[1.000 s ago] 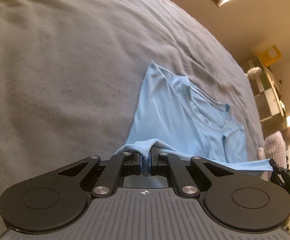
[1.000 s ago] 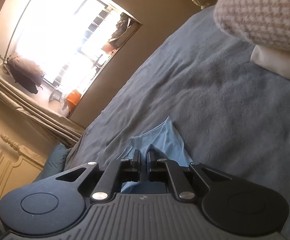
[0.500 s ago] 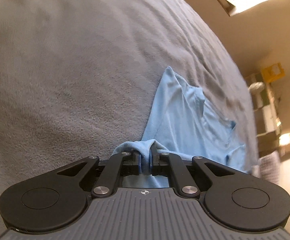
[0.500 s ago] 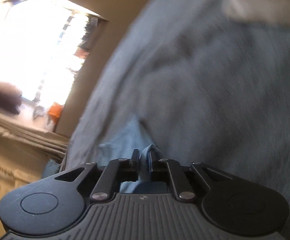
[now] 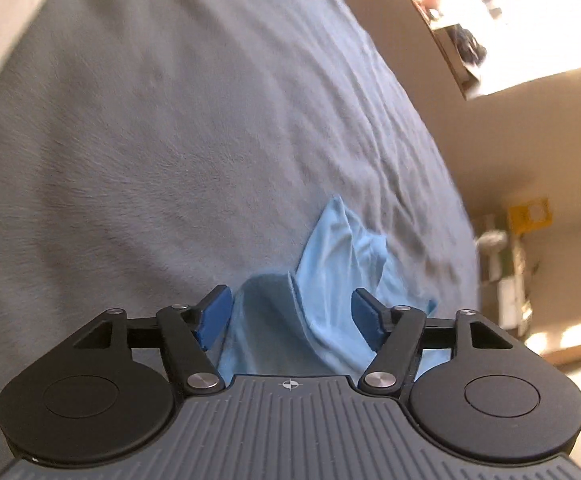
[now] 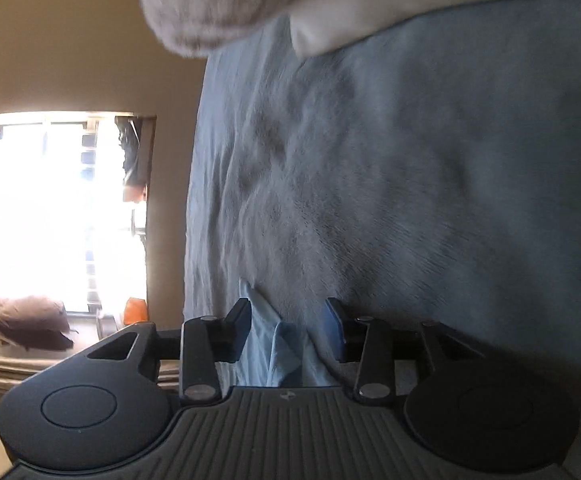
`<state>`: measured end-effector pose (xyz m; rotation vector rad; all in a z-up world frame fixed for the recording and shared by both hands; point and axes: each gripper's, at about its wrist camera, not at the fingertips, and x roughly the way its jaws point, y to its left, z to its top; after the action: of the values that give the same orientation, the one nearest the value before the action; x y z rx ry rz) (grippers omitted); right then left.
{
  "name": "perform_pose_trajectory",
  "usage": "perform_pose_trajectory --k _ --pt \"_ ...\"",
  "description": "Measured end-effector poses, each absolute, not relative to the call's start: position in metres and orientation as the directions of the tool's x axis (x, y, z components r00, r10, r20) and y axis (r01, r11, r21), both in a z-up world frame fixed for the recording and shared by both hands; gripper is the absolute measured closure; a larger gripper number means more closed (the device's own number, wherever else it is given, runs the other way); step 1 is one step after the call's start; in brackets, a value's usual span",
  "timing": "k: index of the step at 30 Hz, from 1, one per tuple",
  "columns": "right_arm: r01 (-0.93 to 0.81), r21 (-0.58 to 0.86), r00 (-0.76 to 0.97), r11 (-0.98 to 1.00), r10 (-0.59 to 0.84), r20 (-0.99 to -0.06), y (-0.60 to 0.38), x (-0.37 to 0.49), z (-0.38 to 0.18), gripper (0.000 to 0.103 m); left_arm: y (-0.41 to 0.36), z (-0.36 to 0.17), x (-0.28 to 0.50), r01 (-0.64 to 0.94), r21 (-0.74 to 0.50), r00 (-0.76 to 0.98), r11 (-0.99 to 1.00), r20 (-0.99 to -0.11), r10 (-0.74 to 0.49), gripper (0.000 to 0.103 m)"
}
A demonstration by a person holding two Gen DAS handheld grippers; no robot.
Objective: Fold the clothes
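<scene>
A grey blanket (image 5: 162, 152) spreads wide ahead of both grippers, bare and rumpled, with open room beyond the left jaws out to its far edge at the wall (image 5: 502, 140). In the right wrist view the blanket's edge runs up just left of the jaws, beside a bright window (image 6: 50, 208), and pale pillows (image 6: 330, 8) lie far ahead. The light blue shirt (image 5: 330, 280) lies bunched on the blanket between and just ahead of the left gripper (image 5: 290, 312), whose jaws are opening, pads clear of the cloth. The right gripper (image 6: 288, 324) is opening too, a shirt fold lying loose between its jaws.
</scene>
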<state>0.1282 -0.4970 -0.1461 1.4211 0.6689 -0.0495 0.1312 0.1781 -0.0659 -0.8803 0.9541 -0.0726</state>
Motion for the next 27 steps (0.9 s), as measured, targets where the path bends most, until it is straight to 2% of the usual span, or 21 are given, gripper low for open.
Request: perform_pose_trajectory --k 3,5,10,13,17,18,22,25,27 --pt "0.358 0.923 0.82 0.14 0.425 -0.383 -0.492 0.101 -0.137 0.058 0.157 -0.046 0.099 -0.199 -0.62 0.537 0.759 -0.717 -0.444 0.029" --pt "0.329 0.94 0.804 0.089 0.495 -0.328 -0.479 0.08 -0.132 0.058 0.143 -0.042 0.072 -0.14 -0.626 0.474 0.767 -0.722 -0.503 0.027" --pt "0.35 0.936 0.707 -0.022 0.662 -0.249 -0.427 0.029 -0.132 0.058 0.123 -0.063 0.02 -0.155 -0.682 0.341 0.714 -0.716 -0.61 0.027" --pt "0.413 0.911 0.644 -0.011 0.71 -0.284 -0.397 0.01 -0.146 0.058 0.112 -0.082 0.007 -0.164 -0.666 0.377 0.728 -0.724 -0.578 0.027" --pt "0.506 0.852 0.63 0.134 0.617 -0.471 -0.395 0.002 -0.169 0.058 0.098 -0.105 -0.001 -0.169 -0.641 0.43 0.749 -0.732 -0.529 0.027" --pt "0.514 0.848 0.653 0.131 0.58 -0.486 -0.398 0.002 -0.174 0.06 0.098 -0.108 -0.002 -0.168 -0.644 0.449 0.747 -0.724 -0.523 0.027" --pt "0.47 0.876 0.742 0.111 0.489 -0.459 -0.404 0.006 -0.179 0.061 0.097 -0.11 -0.005 -0.164 -0.658 0.539 0.735 -0.684 -0.492 0.027" --pt "0.453 0.885 0.781 0.106 0.432 -0.452 -0.404 0.013 -0.181 0.063 0.093 -0.109 0.001 -0.164 -0.646 0.607 0.745 -0.662 -0.44 0.031" --pt "0.452 0.888 0.801 0.08 0.4 -0.444 -0.405 0.018 -0.185 0.07 0.088 -0.109 0.008 -0.171 -0.637 0.64 0.751 -0.652 -0.407 0.035"
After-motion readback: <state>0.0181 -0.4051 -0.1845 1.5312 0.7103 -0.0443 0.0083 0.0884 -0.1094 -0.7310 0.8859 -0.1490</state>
